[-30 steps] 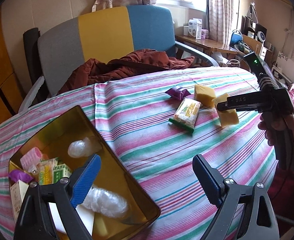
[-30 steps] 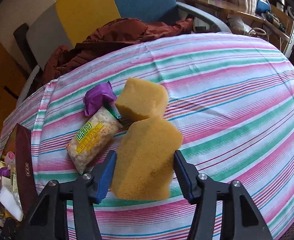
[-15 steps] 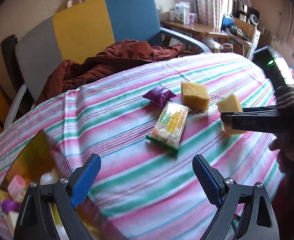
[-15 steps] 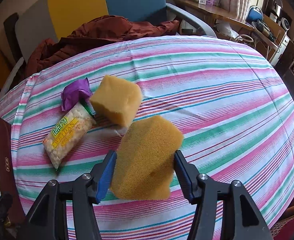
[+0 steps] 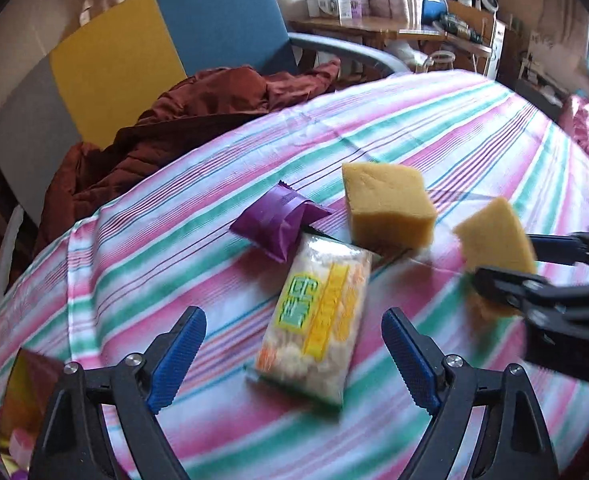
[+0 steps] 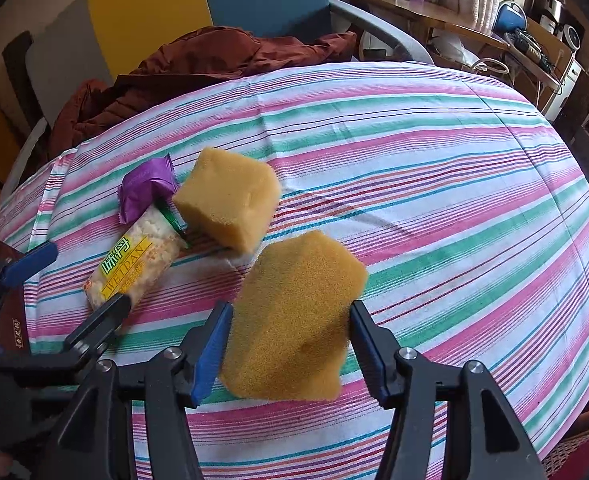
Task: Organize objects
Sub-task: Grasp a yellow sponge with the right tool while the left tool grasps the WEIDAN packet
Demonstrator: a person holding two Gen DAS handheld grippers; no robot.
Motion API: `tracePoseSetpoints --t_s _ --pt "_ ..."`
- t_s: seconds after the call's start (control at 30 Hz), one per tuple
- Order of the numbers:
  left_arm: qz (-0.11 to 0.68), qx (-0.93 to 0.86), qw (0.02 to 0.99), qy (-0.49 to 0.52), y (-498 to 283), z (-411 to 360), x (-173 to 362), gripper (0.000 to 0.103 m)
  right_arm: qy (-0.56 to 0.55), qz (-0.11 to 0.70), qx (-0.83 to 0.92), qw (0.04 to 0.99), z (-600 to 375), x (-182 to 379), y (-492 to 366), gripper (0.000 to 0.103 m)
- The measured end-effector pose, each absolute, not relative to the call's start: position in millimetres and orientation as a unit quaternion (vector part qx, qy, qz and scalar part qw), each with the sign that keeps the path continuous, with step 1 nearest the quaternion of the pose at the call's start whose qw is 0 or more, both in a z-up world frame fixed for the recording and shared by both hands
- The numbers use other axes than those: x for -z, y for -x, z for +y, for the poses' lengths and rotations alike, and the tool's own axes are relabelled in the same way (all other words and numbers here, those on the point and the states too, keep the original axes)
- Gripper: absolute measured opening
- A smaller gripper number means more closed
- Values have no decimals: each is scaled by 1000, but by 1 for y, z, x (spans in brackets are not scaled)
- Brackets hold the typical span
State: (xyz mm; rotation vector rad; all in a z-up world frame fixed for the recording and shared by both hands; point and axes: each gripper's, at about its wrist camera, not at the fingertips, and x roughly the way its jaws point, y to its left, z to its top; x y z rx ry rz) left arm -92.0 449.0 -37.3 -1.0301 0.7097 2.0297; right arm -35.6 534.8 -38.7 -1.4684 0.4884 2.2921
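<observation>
My right gripper (image 6: 288, 344) is shut on a yellow sponge (image 6: 294, 312) and holds it above the striped tablecloth (image 6: 434, 168); the sponge also shows in the left wrist view (image 5: 494, 240). A second yellow sponge (image 5: 386, 210) lies on the cloth beside a purple packet (image 5: 280, 224) and a clear snack pack with a yellow label (image 5: 318, 324). My left gripper (image 5: 294, 356) is open, and the snack pack lies between and just beyond its fingers. In the right wrist view the left gripper (image 6: 66, 284) reaches in from the left at the snack pack (image 6: 134, 260).
A gold tin box (image 5: 26, 400) with small items sits at the table's left edge. A multicoloured armchair (image 5: 166, 56) with a red-brown jacket (image 5: 182, 120) stands behind the table. A cluttered wooden desk (image 5: 394, 28) is at the back right.
My left gripper has moved right, away from the tin box, and closed in on the snack pack. My right gripper still holds the sponge, lifted slightly.
</observation>
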Motion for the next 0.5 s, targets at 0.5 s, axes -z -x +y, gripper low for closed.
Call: tracePoseSetpoints --t_s 0.5 --pt "224 -785 352 457 98 451 62 50 519 176 -817 182 536 39 35 60"
